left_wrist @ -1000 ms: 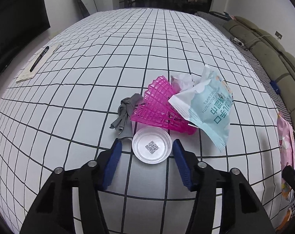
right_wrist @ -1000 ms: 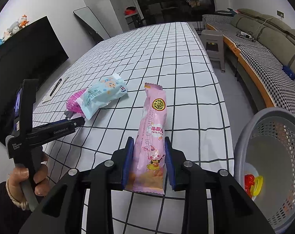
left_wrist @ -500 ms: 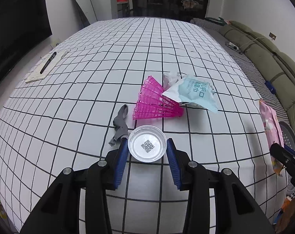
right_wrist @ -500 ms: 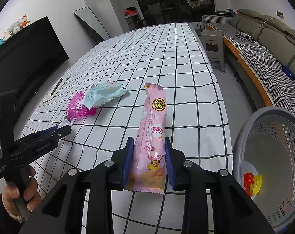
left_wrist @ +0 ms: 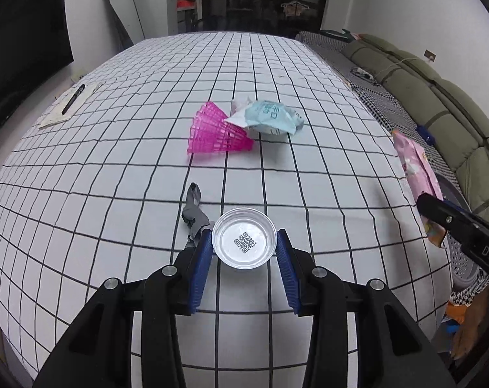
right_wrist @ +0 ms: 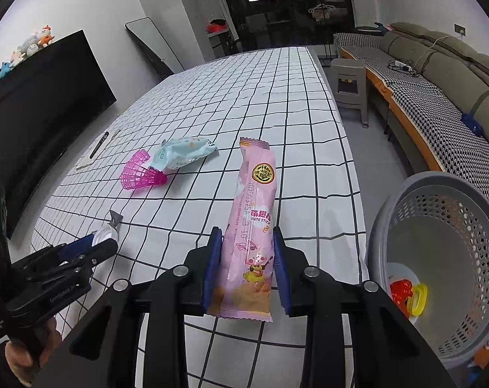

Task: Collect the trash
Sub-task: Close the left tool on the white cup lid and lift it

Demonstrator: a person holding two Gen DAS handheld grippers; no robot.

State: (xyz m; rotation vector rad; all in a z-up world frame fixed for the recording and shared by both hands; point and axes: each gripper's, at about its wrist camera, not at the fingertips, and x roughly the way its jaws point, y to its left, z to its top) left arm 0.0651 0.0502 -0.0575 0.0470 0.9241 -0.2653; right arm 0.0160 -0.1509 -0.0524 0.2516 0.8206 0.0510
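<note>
A foil cup [left_wrist: 243, 242] and pink snack wrapper [right_wrist: 252, 226] are being held by the left tool [left_wrist: 243, 260] and right tool [right_wrist: 247, 270]; beside the laundry basket [right_wrist: 438, 200], a shuttlecock [left_wrist: 212, 132] and wipes packet [left_wrist: 270, 119] are still lying uncollected.

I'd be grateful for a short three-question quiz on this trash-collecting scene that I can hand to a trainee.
1. True or false: the right gripper is shut on the pink snack wrapper.
2. What does the left gripper hold? A) the pink shuttlecock B) the round clear lid C) the pale blue packet
3. Fill in: the grey basket stands off the table's ___ edge in the right wrist view.

Key
1. True.
2. B; the shuttlecock and packet lie on the checked tablecloth.
3. Right; something red and yellow already lies inside.
</note>
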